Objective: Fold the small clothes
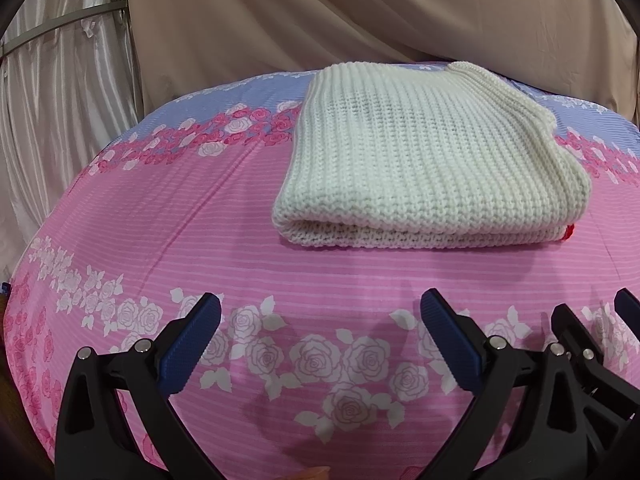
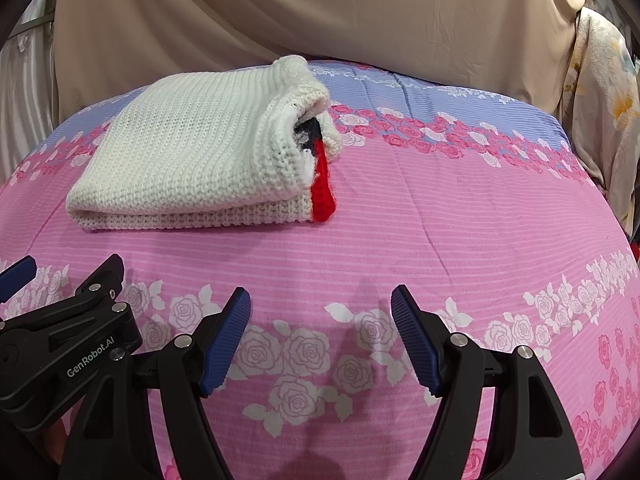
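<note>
A white knitted garment [image 1: 424,160] lies folded in a thick rectangle on the pink floral bedspread [image 1: 200,220]. In the right wrist view the garment [image 2: 200,156] shows a red and dark trim [image 2: 322,184] poking out at its right edge. My left gripper [image 1: 320,312] is open and empty, near the bed's front, short of the garment. My right gripper [image 2: 320,304] is open and empty, to the right of the left one [image 2: 52,292], also short of the garment.
A beige sheet [image 1: 360,12] hangs behind the bed. A shiny white curtain [image 1: 60,92] hangs at the left. A floral cloth [image 2: 600,100] hangs at the far right. The bedspread [image 2: 460,220] has a blue band along its far edge.
</note>
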